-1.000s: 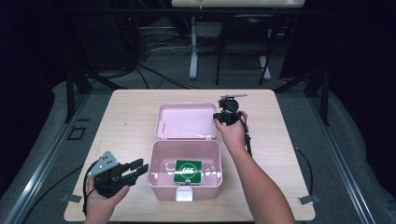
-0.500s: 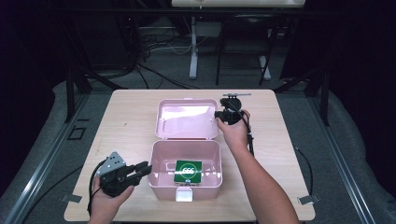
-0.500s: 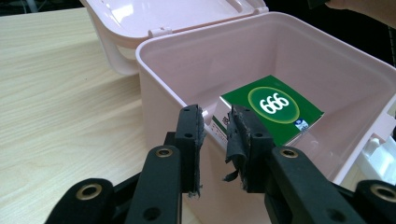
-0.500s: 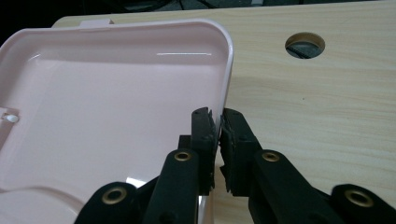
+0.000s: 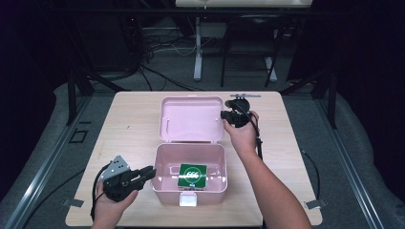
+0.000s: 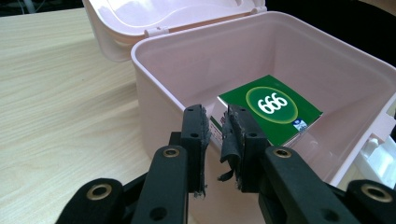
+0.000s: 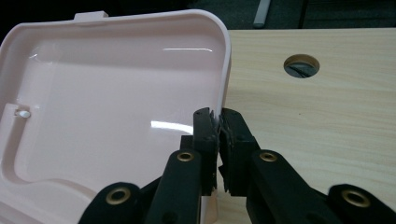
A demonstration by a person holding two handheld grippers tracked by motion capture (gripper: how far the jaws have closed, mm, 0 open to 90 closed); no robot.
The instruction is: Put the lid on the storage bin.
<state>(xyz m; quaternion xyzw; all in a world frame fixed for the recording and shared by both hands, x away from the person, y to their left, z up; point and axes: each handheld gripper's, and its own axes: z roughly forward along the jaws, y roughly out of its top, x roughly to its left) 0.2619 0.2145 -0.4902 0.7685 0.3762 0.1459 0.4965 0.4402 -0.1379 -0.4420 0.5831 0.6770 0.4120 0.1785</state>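
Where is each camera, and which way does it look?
High view: above the person's side, facing forward and down at the table; shows the right forearm, left claw, right claw.
Left gripper view: rides the left claw, facing the green packet inside the pink box; its jaws have just been closing on the box's wall.
Right gripper view: rides the right claw, facing the lid; its jaws have just been closing on the lid's edge.
Shared: every view shows the lid.

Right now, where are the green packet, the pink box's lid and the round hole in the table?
green packet (image 6: 273, 109), left gripper view, on its printed top face.
lid (image 7: 112, 116), right gripper view, on its glossy inner face.
round hole (image 7: 301, 66), right gripper view, on its dark opening.
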